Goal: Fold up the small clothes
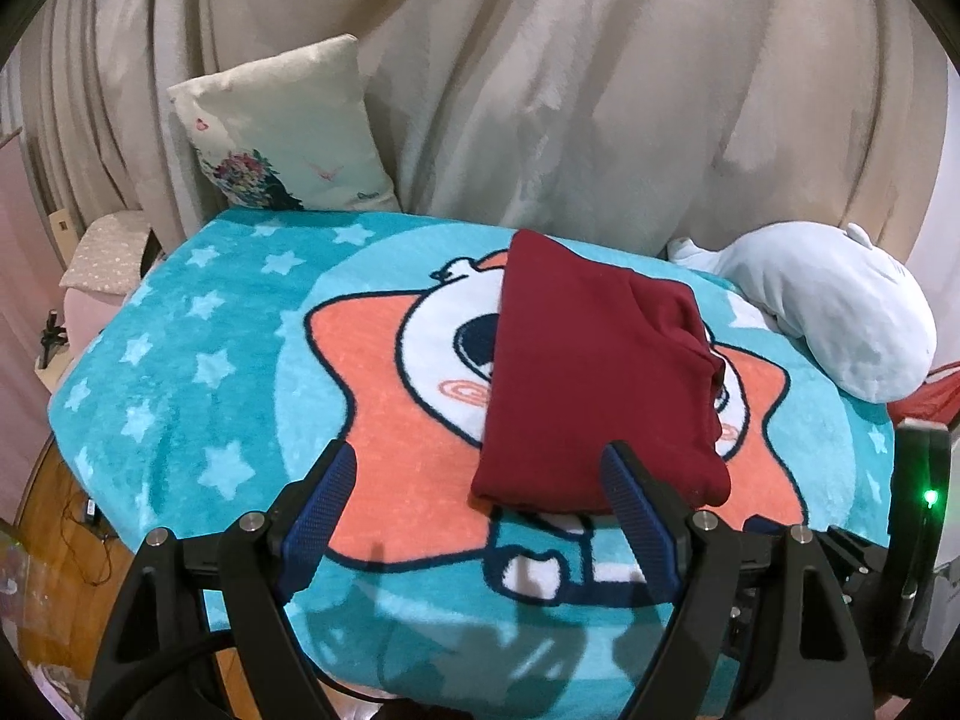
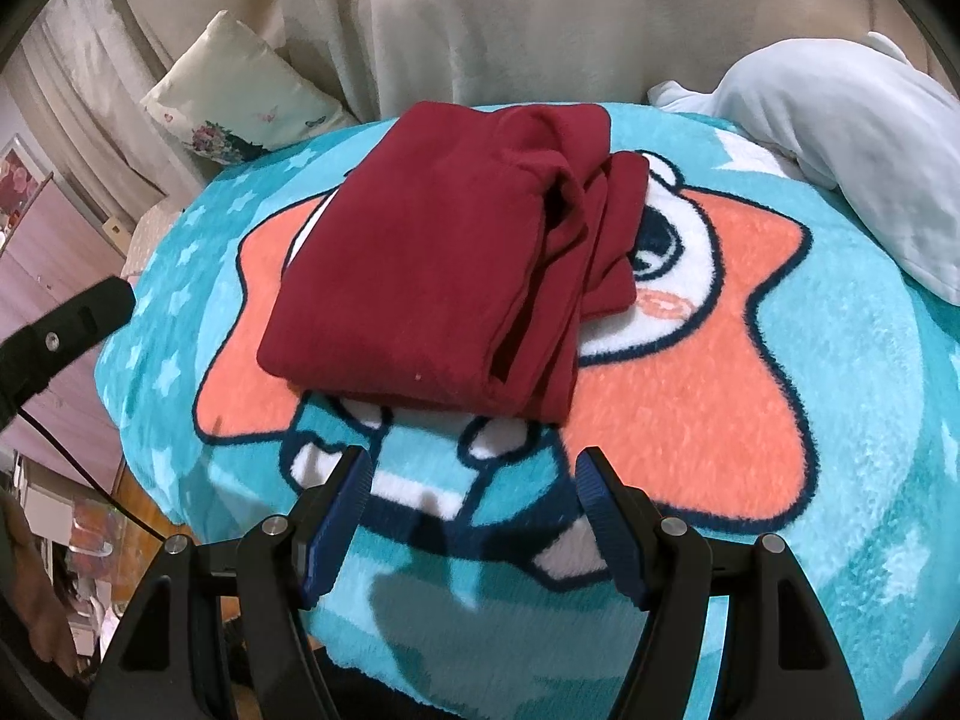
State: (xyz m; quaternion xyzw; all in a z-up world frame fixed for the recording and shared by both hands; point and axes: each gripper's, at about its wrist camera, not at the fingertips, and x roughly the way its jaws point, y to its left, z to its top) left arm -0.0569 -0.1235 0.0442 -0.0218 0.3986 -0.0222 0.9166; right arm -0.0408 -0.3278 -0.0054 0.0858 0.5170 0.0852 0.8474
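Beige curtains hang behind a turquoise cartoon blanket with stars. On its middle lies the folded dark red garment, layered edges to its right. Both the left gripper and the right gripper hover near it, jaws apart, holding nothing. A white plush toy rests beside.

Folded garment on blanket; pillow behind left, plush behind right
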